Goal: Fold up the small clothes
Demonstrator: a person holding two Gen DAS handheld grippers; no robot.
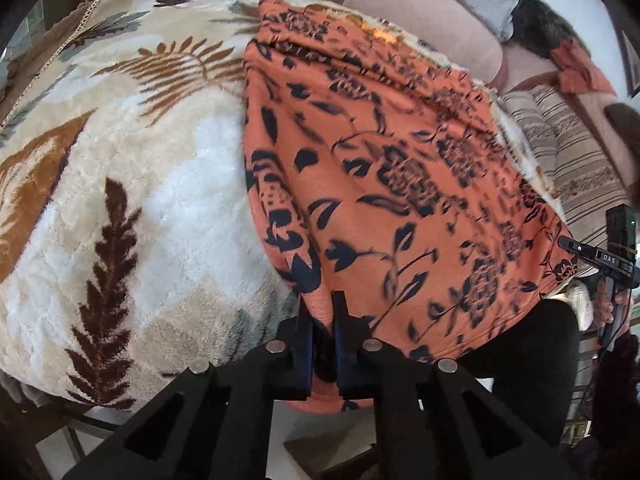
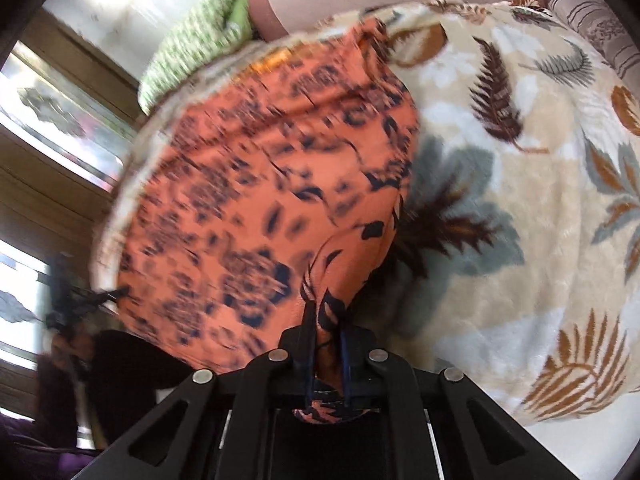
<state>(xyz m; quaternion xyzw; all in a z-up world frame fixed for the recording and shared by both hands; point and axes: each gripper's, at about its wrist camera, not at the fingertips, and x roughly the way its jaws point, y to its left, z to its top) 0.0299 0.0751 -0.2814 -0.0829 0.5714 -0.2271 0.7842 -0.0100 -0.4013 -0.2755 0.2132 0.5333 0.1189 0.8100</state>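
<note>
Nearest us in the left wrist view, our left gripper [image 1: 323,320] is clamped on the near hem of the orange floral garment [image 1: 384,168], a fold of cloth pinched between its two fingers. In the right wrist view our right gripper [image 2: 326,320] likewise pinches a bunched corner of the same garment [image 2: 256,184], with cloth hanging down between the fingers. The garment lies spread over a plush leaf-patterned blanket [image 1: 132,152], its far end reaching toward a pinkish cushion [image 1: 432,12] and its near edge hanging past the blanket's edge. From the left view, our right gripper [image 1: 580,250] shows at the garment's other near corner. A striped cloth [image 1: 572,148] lies beside the blanket, and a green patterned fabric [image 2: 192,44] sits at its far end. The right view is blurred.
</note>
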